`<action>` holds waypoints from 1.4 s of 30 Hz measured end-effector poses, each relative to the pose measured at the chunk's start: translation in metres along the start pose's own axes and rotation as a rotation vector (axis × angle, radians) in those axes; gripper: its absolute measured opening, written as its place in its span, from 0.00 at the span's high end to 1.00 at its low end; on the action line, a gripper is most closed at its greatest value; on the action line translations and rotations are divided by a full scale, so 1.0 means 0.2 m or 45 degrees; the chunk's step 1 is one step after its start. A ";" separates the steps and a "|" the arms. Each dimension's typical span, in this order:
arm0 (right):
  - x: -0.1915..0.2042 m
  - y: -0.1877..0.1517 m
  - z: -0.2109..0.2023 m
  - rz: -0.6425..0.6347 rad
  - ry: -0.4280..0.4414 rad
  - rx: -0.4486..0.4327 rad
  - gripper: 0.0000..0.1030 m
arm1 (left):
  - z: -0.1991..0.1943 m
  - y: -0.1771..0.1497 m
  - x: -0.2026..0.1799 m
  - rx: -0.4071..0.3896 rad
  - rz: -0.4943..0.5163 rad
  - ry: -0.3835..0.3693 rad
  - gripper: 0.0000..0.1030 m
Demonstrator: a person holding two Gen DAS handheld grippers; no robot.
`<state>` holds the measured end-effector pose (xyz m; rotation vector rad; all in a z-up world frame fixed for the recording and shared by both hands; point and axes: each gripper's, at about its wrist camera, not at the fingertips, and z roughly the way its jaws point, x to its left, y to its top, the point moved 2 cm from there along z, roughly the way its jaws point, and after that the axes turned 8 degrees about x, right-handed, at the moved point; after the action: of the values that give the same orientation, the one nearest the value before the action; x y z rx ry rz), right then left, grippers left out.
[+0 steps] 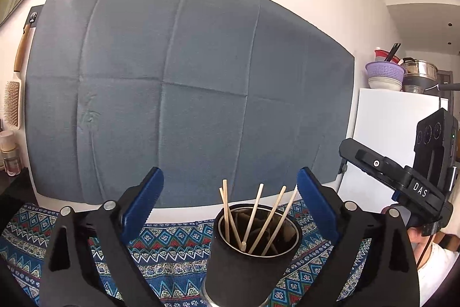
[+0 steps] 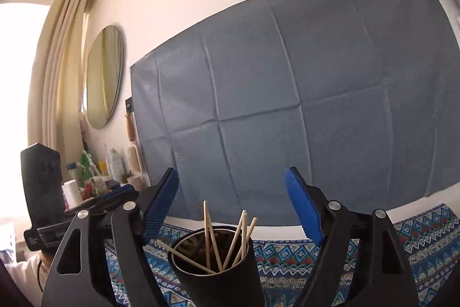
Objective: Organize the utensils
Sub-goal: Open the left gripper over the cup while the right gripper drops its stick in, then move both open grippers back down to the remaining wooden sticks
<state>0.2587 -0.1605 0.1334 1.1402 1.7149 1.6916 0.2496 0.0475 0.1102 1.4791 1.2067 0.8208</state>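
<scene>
Left wrist view: left gripper (image 1: 227,199) jaws spread wide, blue pads clear of everything, nothing between them but air above the black cup (image 1: 254,255). Cup stands upright on the patterned cloth (image 1: 172,243) covering the desk, low centre of frame, just ahead of the jaws. Wooden chopsticks (image 1: 270,217) stand in it, five or six, fanned out and leaning on the rim. One stick tip passes close to the right-hand pad; contact unclear. Right gripper (image 1: 399,174) shows at the right edge, side on.

Right wrist view: right gripper (image 2: 231,205) jaws also released, wide gap, pads not pressing anything. Same cup (image 2: 221,272) sits below and between them, chopsticks (image 2: 240,238) poking up, one lying low toward the left. Left gripper (image 2: 86,209) visible at left edge.

Grey-blue sheet (image 1: 187,82) hangs on the wall behind the desk. Hairbrush (image 1: 13,97) hangs at left, round mirror (image 2: 105,76) beside the curtain (image 2: 60,62).
</scene>
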 end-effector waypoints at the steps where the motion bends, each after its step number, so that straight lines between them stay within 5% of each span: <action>1: 0.00 0.01 -0.01 -0.002 0.000 0.007 0.18 | -0.01 0.00 0.00 0.014 0.005 0.004 0.05; 22: -0.10 -0.05 -0.14 0.106 -0.232 0.199 0.11 | 0.01 -0.21 0.02 0.458 -0.132 0.080 0.06; 29: -0.12 -0.10 -0.22 0.101 -0.286 0.270 0.11 | 0.10 -0.45 -0.05 0.832 -0.043 0.136 0.06; 42: -0.19 -0.36 -0.18 0.120 -0.360 0.638 0.11 | 0.15 -0.81 -0.15 1.239 -0.124 0.100 0.06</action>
<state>0.2338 -0.2035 0.0599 1.6137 1.9735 1.0986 0.2256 0.0078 -0.0507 2.1219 1.8548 0.1882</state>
